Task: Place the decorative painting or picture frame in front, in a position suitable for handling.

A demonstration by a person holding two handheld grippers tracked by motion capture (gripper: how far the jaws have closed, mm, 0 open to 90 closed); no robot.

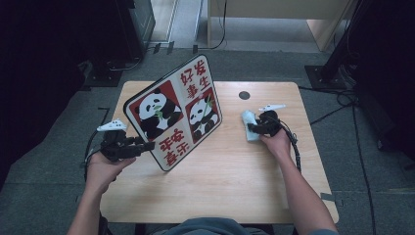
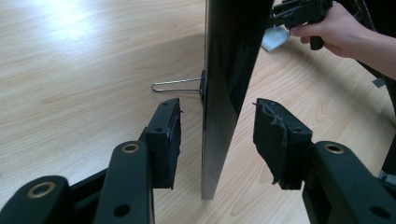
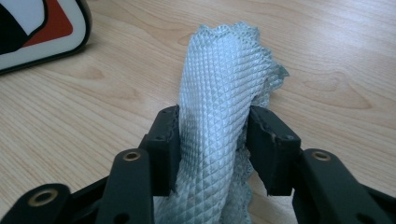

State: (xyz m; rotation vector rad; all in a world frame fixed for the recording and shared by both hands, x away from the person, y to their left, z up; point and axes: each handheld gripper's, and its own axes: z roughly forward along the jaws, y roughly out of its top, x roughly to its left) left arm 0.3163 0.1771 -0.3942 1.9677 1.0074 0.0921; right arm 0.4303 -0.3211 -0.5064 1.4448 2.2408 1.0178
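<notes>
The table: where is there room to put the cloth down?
Bare wood lies along the near edge of the table, between the panda board and the person's arms, and at the far right corner past the cloth. It is crowded around the board's left edge and the left claw.

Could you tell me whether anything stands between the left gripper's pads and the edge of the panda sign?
Nothing visible does. The sign stands edge-on between the left gripper pads, with only bare gaps either side; its wire stand lies farther back.
</notes>
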